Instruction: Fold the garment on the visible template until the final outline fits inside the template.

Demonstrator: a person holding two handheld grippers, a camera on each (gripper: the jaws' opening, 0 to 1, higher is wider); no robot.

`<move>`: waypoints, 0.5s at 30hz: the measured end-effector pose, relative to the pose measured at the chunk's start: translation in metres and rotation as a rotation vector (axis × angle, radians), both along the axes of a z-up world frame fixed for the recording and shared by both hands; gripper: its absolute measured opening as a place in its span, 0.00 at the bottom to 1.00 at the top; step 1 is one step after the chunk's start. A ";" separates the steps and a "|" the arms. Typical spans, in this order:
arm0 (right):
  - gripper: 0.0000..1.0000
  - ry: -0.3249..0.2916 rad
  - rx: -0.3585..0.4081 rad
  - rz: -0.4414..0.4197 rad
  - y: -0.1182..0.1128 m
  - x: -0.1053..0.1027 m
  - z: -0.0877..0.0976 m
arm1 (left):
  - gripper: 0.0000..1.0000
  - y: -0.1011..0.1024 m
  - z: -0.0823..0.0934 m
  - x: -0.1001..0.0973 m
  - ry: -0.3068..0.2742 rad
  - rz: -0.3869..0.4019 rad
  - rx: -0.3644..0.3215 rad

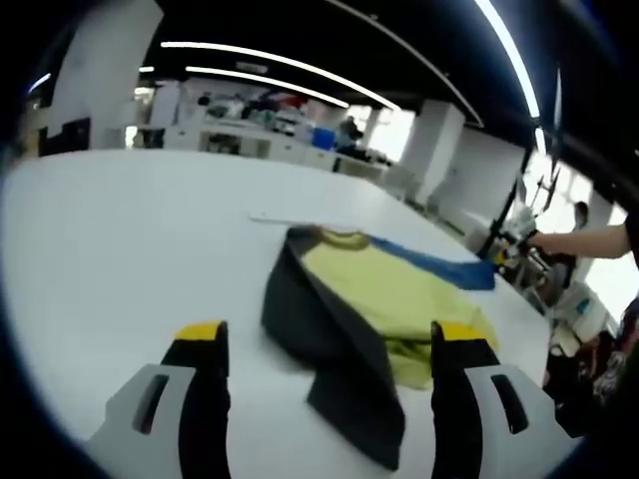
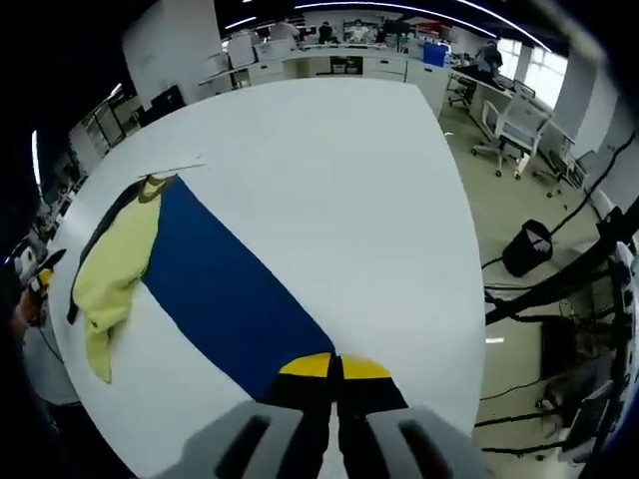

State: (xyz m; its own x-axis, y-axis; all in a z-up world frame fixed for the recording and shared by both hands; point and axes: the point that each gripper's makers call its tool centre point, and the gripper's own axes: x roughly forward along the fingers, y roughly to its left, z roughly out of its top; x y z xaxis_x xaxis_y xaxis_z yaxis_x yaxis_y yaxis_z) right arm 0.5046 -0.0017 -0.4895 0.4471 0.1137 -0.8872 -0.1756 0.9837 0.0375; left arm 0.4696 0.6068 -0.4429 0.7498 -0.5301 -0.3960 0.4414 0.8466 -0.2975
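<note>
The garment [image 1: 389, 294] lies on the white table [image 1: 130, 239], with a yellow body, a dark grey sleeve [image 1: 339, 369] folded over its near side and a blue side [image 1: 439, 264] drawn out to the right. My left gripper [image 1: 329, 344] hovers open just short of the grey sleeve, holding nothing. In the right gripper view the blue panel [image 2: 225, 284] runs from the collar [image 2: 155, 185] down to my right gripper [image 2: 334, 367], which is shut on its end. A thin pale line [image 1: 290, 219] marks the table by the collar.
The table's [image 2: 329, 170] right edge drops to the floor, where a black bin [image 2: 526, 247] and an office chair [image 2: 519, 125] stand. Desks and shelves [image 1: 250, 125] line the far side of the room. A person's arm [image 1: 584, 239] reaches in at the right.
</note>
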 end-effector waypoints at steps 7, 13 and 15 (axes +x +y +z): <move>0.00 0.027 -0.011 -0.019 0.002 0.012 -0.006 | 0.78 0.002 -0.005 0.005 0.010 0.020 0.012; 0.00 0.035 -0.013 -0.023 -0.001 0.030 -0.017 | 0.78 0.000 -0.008 0.007 0.019 0.021 0.009; 0.00 0.031 0.015 -0.030 0.005 0.034 -0.018 | 0.78 -0.001 -0.010 0.007 0.023 0.020 0.010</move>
